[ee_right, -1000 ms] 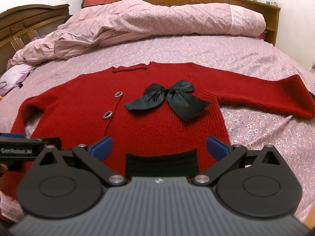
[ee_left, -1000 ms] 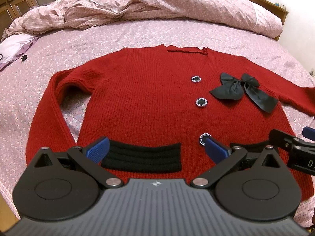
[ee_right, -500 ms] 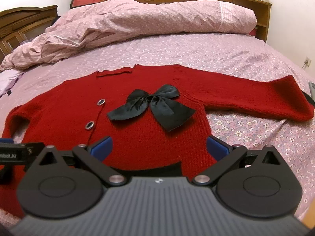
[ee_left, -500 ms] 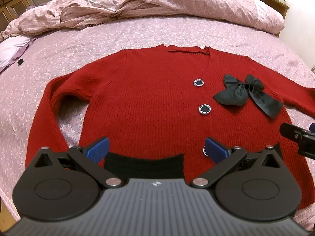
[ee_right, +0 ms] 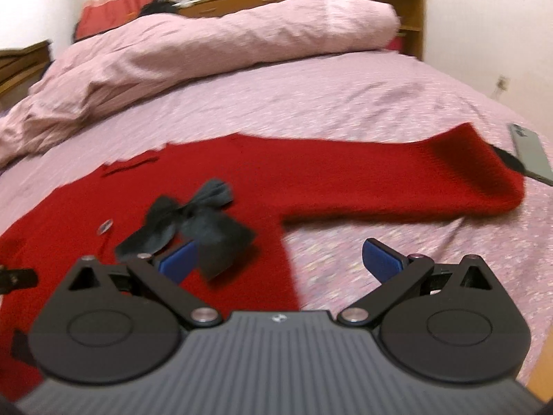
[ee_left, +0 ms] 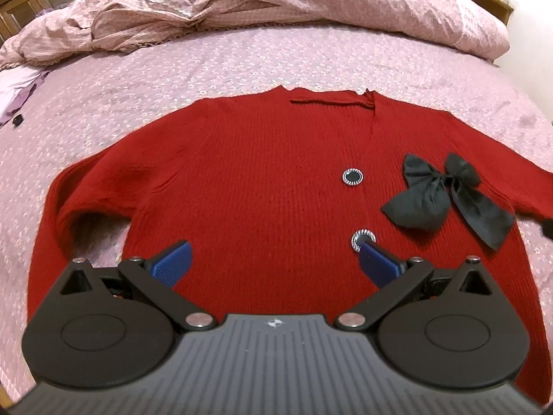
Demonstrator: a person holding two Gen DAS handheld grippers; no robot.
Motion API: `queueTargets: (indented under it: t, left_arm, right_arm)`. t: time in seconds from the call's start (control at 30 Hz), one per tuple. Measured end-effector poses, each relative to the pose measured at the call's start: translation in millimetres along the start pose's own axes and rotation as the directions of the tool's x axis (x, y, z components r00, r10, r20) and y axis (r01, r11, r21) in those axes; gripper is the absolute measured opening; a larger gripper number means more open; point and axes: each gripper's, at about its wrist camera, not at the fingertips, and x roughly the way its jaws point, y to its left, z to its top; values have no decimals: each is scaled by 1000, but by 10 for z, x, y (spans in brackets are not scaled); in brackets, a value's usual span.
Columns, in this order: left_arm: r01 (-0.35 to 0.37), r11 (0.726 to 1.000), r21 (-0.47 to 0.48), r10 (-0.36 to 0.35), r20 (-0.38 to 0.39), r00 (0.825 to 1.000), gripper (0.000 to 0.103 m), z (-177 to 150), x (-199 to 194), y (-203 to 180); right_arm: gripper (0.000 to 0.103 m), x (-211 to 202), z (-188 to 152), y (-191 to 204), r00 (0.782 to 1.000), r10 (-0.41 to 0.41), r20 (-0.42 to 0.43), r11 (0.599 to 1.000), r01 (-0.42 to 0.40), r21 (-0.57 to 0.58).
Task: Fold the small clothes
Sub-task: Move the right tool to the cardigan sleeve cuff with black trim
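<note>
Above red cardigan point(ee_left: 249, 186): left tool point(ee_left: 274, 263), right tool point(ee_right: 280, 259) wide open, empty.

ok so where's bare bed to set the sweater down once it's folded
Bare sheet lies between the sweater collar and the heaped duvet, and another patch under the outstretched sleeve. The sleeve's far end is crowded by a grey flat object. Both tools are open above the sweater.

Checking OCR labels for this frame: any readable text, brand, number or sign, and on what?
No readable text in either view.
Left gripper body: small emblem, a mark without letters.
Right gripper body: the same emblem, blurred.
Black part at the right view's left edge: any print too blurred to read.
Cardigan: no label showing.
</note>
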Motion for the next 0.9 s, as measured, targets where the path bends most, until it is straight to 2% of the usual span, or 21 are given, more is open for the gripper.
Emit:
queueTargets:
  t: [0.13,0.27,0.43,0.53,0.67,0.77,0.9]
  left_arm:
    - [0,1000,23,1,-20,1000,103,123,181,-128]
    - [5,999,39,-3,-46,999,103,221,373,-265]
    - [7,998,59,-2,-74,997,103,284,613,-398]
    - [1,998,62,4,-90,996,103,289,741,-439]
    - [-5,998,66,13,-114,993,103,264,878,-457]
    - [-5,997,73,13,-104,994,103,244,905,-471]
    - [-1,998,65,8,-106,994,103,239,956,-465]
  right_arm:
    - [103,119,100,-289,999,-33,4,996,33,85]
    - [103,279,191,-575,1000,-21,3,982,20,187]
    - [103,501,243,-942,1000,-21,-13,942,25,336]
    - [103,607,237,-1102,997,-72,-27,929,77,362]
    - [103,743,200,-1292,994,-102,-40,910,109,401]
    - [103,824,166,-1414,994,-108,-29,897,110,429]
    - [103,856,179,-1469,992,-125,13,904,109,413]
